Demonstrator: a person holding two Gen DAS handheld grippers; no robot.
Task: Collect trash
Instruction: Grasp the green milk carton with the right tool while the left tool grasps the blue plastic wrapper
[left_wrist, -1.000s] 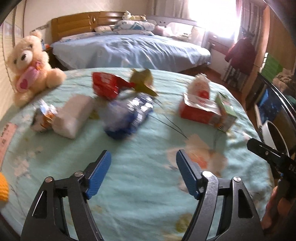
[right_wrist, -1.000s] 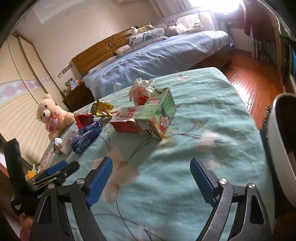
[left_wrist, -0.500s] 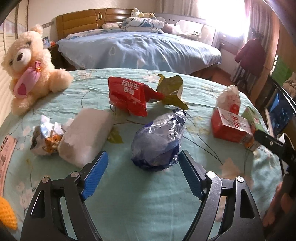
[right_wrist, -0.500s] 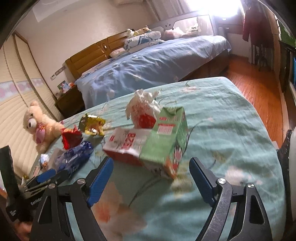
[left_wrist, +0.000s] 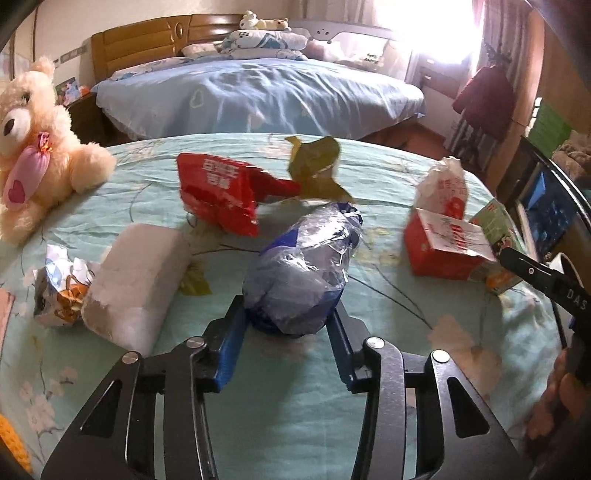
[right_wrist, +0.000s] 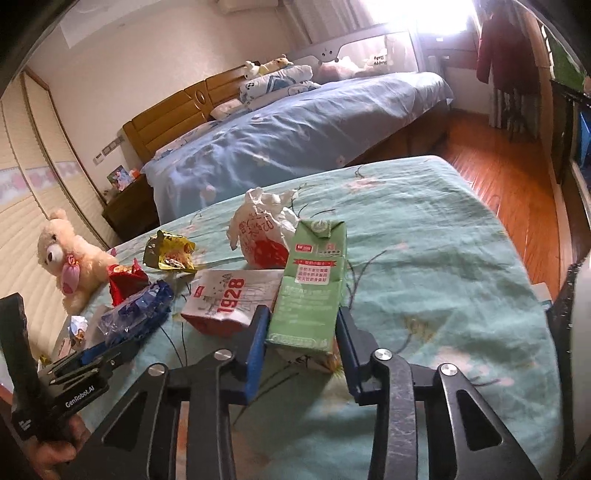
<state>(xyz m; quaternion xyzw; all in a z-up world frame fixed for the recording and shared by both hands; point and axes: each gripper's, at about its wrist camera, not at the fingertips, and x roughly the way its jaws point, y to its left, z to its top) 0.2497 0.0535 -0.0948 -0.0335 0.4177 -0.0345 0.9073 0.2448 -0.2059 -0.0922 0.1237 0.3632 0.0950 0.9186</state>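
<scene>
"1928" on red-white carton (right_wrist: 229, 299); "GenRobot.AI" on left gripper (right_wrist: 79, 395).

Both tools have come forward over the bed toward the trash. The left tool (left_wrist: 286, 325) was wide open over bare cover; its jaws have just closed and now press the blue bag (left_wrist: 303, 269) between them. The right tool (right_wrist: 301, 339) has likewise just closed on the green carton (right_wrist: 312, 291).

Bare bedspread (right_wrist: 443, 258) lies right of the green carton (right_wrist: 314, 284); wrappers crowd its left.
</scene>
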